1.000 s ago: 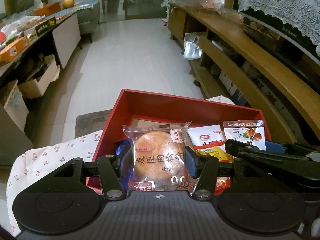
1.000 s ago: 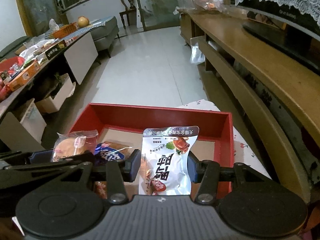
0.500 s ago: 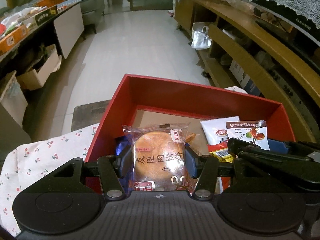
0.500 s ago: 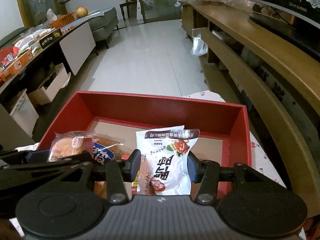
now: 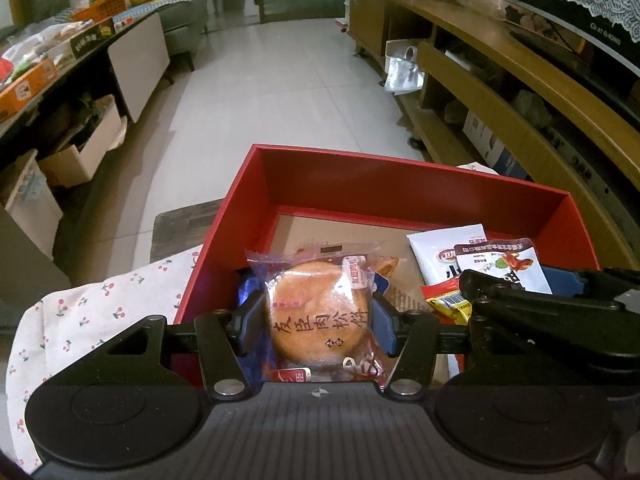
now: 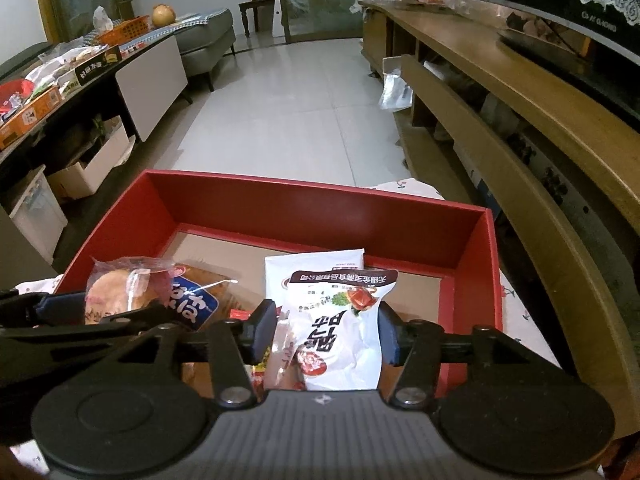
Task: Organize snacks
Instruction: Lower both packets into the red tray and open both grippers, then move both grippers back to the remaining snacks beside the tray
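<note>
My left gripper (image 5: 318,326) is shut on a clear-wrapped round pastry (image 5: 318,320) and holds it over the near left part of the red box (image 5: 360,168). My right gripper (image 6: 326,334) is shut on a white snack pouch (image 6: 340,328) with red print, over the near right part of the same box (image 6: 320,196). Both grippers are side by side. Each shows in the other's view: the right one (image 5: 520,300), the left one (image 6: 80,320). Inside the box lie a white packet (image 5: 444,248), a blue-labelled packet (image 6: 196,300) and small red and yellow packets (image 5: 444,300).
The box sits on a cherry-print cloth (image 5: 92,312). A long wooden shelf unit (image 6: 520,92) runs along the right. A cluttered dark table (image 5: 60,52) and cardboard boxes (image 5: 80,152) stand at the left. Tiled floor (image 6: 288,100) lies beyond the box.
Both grippers have moved forward over the box and lower, each still holding its snack. The box's far wall now sits higher in both views.
</note>
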The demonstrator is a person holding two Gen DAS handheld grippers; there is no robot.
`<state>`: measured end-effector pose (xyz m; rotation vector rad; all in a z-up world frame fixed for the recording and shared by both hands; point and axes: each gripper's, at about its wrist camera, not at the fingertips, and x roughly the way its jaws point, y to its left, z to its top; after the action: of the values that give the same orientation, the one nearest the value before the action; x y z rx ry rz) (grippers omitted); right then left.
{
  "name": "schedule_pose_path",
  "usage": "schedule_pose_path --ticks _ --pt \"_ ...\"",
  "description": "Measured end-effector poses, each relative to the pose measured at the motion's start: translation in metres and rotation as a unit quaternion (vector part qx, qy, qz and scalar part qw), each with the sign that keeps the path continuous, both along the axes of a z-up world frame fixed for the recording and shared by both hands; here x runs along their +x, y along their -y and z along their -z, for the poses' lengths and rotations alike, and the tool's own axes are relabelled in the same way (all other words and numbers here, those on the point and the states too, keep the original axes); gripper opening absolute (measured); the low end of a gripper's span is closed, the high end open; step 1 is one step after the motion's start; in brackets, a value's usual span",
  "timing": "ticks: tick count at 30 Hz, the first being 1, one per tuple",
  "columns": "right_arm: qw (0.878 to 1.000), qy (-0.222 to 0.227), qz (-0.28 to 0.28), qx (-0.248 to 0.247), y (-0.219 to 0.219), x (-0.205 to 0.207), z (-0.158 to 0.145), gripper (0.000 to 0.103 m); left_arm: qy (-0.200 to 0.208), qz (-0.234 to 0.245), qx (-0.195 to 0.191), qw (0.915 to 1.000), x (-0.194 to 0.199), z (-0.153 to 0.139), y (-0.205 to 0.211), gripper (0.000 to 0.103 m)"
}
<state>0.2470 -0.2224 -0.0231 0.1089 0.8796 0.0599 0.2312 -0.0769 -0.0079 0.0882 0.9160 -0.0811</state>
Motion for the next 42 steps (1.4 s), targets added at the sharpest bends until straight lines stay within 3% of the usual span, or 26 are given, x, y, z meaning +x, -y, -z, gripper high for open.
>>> schedule_pose_path --ticks 10,31,42 --pt "1.0 0.015 0.001 -0.006 0.003 -0.008 -0.015 0.079 0.013 -0.003 -0.006 0.9999 -0.007 -0.014 -0.003 0.071" --pt "0.999 0.037 -0.003 -0.007 0.008 -0.036 -0.042 0.081 0.029 0.006 -0.027 0.9992 -0.035 -0.04 -0.009 0.077" --pt "1.0 0.008 -0.016 -0.003 0.01 -0.076 -0.039 0.082 0.009 0.008 -0.039 0.9992 -0.058 -0.038 -0.019 0.077"
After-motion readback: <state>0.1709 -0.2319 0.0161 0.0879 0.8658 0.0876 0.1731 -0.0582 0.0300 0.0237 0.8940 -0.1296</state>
